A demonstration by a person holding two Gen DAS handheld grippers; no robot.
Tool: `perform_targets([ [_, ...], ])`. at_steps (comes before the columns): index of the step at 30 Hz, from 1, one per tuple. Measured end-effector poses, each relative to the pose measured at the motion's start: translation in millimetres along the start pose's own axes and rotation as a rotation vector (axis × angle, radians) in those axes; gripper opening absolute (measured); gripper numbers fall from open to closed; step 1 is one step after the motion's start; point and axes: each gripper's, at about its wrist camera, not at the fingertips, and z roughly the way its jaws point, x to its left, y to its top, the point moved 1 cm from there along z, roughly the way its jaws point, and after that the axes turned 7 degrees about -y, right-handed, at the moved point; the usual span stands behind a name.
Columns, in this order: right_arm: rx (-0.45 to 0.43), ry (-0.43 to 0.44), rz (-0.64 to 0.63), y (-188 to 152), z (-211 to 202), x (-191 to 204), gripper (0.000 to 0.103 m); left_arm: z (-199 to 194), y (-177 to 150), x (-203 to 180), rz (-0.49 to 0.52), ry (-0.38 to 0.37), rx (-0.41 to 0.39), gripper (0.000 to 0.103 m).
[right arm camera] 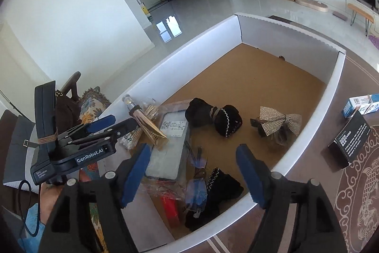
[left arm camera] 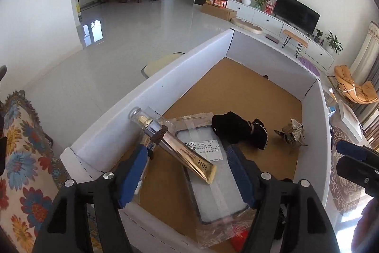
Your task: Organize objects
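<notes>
The left gripper point(left arm camera: 187, 172) hangs over the near end of a white cardboard box point(left arm camera: 151, 96) with its blue-padded jaws spread and nothing clamped between them; a gold cosmetic tube point(left arm camera: 182, 148) lies in the gap below, touching neither pad. The right gripper point(right arm camera: 194, 172) is likewise released, jaws wide apart above the box's near wall, holding nothing. From the right wrist view the left gripper point(right arm camera: 123, 125) shows at the left edge, carried by a hand point(right arm camera: 49, 198).

The box has a brown floor. Along its left wall the gold tube rests tilted, its clear cap up against the wall and its flat end on a clear phone case point(left arm camera: 213, 184) in a plastic sleeve with a white barcode label. A packet of cotton swabs point(right arm camera: 137, 132) sits under the tube. Toward the middle lies a rolled black fabric piece point(right arm camera: 213, 117) with white trim, and just beside it, apart, a rhinestone bow hair clip point(right arm camera: 277, 122). At the near wall sit another black fabric piece point(right arm camera: 220, 191), a small blue-tinted packet point(right arm camera: 196, 189) and a red packet point(right arm camera: 169, 208).

Outside the box, on a patterned rug, stands a black carton point(right arm camera: 350, 139) printed "odor removing bar".
</notes>
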Motion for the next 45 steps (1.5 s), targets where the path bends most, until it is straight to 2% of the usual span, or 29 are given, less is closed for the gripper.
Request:
perform_targets([
  [1, -0.035, -0.034, -0.010, -3.1, -10.8, -10.8, 0.089, -5.7, -2.6, -8.1, 0.006, 0.005, -0.022, 0.075],
  [4, -0.131, -0.178, -0.033, -25.8, -43.8, -43.0, 0.099, -23.9, -15.8, -47.8, 0.056, -0.020, -0.077, 0.079],
  [7, -0.177, -0.329, -0.008, -64.2, -67.6, -91.0, 0.101, -49.6, -41.0, -108.1, 0.138, -0.143, -0.109, 0.081],
  [9, -0.164, -0.429, 0.022, -95.9, -76.7, -129.5, 0.101, -67.4, -64.1, -151.8, 0.194, -0.251, -0.117, 0.089],
  [11, -0.126, -0.548, 0.059, -130.8, -84.5, -168.6, 0.101, -77.5, -92.3, -192.0, 0.246, -0.348, -0.113, 0.103],
  [14, -0.037, -0.690, 0.139, -185.0, -101.0, -226.2, 0.101, -68.3, -133.9, -250.2, 0.342, -0.441, -0.048, 0.103],
  [16, 0.003, -0.741, 0.205, -216.8, -112.4, -254.3, 0.101, -49.5, -159.9, -279.0, 0.405, -0.449, 0.016, 0.103],
  [19, 0.024, -0.772, 0.298, -255.5, -128.9, -281.3, 0.101, -16.3, -188.4, -304.5, 0.453, -0.409, 0.080, 0.103],
  [22, 0.009, -0.763, 0.356, -276.5, -137.4, -290.4, 0.102, 16.2, -201.5, -315.6, 0.474, -0.345, 0.114, 0.103],
  [26, -0.016, -0.746, 0.398, -281.4, -140.8, -290.7, 0.102, 40.2, -205.6, -325.5, 0.532, -0.237, 0.102, 0.103],
  [28, -0.014, -0.744, 0.402, -279.8, -138.9, -291.6, 0.103, 45.6, -200.6, -329.1, 0.549, -0.208, 0.084, 0.103],
  [35, -0.019, -0.728, 0.427, -281.3, -134.9, -294.3, 0.103, 66.5, -194.3, -338.1, 0.558, -0.205, 0.128, 0.103],
  [42, -0.020, -0.729, 0.429, -280.8, -133.9, -293.2, 0.103, 75.2, -190.3, -331.3, 0.487, -0.255, 0.160, 0.103],
  [45, -0.020, -0.730, 0.429, -280.8, -134.2, -293.4, 0.103, 75.2, -190.6, -330.2, 0.481, -0.252, 0.158, 0.103],
])
